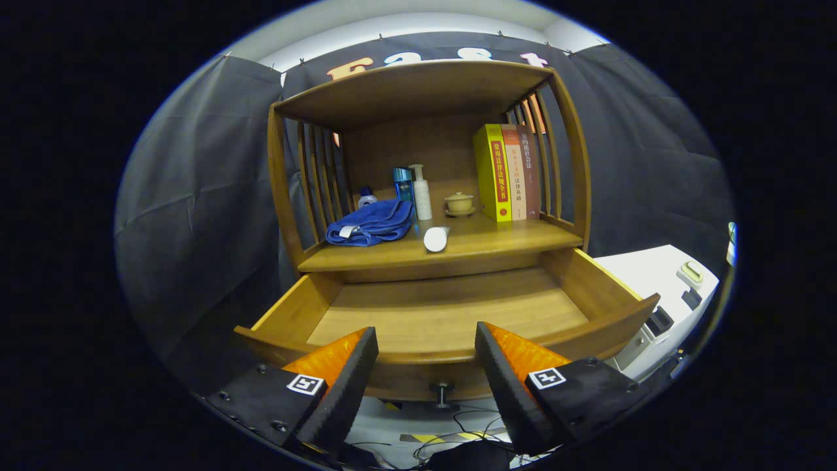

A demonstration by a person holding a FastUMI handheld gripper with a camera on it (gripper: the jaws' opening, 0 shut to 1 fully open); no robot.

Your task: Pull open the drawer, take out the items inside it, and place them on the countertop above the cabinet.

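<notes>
Fingers (pixel 426 366) spread apart, grasping nothing, straddling the pulled-out drawer's (pixel 431 314) front edge.

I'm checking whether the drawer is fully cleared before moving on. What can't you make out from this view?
- Drawer, gripper view: its front corners lie behind the open claw fingers and the front panel.
- Small bottle: lower part hidden by the blue towel.
- Tube on the countertop: seen end-on, length unclear.
- White appliance beside the cabinet: cut off, controls too small.
</notes>
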